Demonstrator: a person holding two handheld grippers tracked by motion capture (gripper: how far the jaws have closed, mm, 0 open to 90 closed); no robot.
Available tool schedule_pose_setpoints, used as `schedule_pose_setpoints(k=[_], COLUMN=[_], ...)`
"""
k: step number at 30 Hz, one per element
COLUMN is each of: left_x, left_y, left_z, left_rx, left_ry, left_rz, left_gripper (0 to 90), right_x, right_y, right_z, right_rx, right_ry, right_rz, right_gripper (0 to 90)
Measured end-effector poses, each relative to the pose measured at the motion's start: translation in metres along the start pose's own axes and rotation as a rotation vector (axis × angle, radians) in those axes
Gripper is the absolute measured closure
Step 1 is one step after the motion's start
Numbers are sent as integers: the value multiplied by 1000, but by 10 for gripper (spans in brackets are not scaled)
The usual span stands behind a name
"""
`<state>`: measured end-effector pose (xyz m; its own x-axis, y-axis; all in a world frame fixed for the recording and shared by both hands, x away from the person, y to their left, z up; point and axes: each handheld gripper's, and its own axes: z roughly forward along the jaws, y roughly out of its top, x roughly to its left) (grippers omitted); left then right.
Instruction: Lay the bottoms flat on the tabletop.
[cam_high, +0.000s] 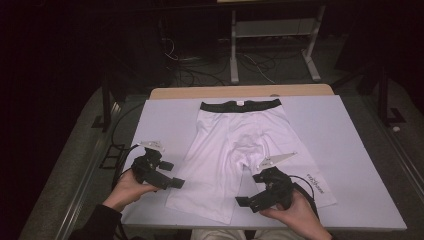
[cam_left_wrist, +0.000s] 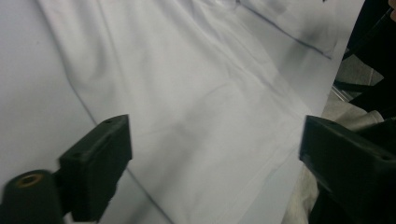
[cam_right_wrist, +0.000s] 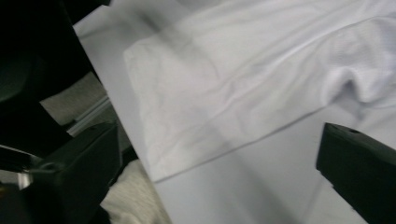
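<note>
A dim lab: one white table (cam_high: 350, 165) lit among cables (cam_high: 200, 75) on the floor and a bare metal stand (cam_high: 272, 45).

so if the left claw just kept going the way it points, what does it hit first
Most likely the white shorts: the left claw is open and aimed down at the near leg of the fabric lying flat on the table. Depth is hard to judge.

A white-topped bench (cam_high: 345, 150) — white shorts (cam_high: 235, 145) lie flat on it, dark waistband at the far edge.
</note>
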<state>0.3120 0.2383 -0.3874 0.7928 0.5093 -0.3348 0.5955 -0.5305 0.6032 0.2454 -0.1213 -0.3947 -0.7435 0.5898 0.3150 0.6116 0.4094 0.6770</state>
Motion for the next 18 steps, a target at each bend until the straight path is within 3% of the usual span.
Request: schedule_pose_setpoints(k=[6,12,18], left_x=[-3,-5,-8], left_y=[6,12,17], left_z=[3,5,6], left_rx=[-29,-65,-145], left_ry=[17,48,61], left_rz=[34,41,43], left_gripper=[0,0,0], right_x=[-17,-34,-56], right_y=[1,-2,-9], right_z=[-17,-31,-45], right_rx=[-26,-41,-69], right_ry=[-16,-51,-58], right_rz=[23,43,90], right_gripper=[0,0,0])
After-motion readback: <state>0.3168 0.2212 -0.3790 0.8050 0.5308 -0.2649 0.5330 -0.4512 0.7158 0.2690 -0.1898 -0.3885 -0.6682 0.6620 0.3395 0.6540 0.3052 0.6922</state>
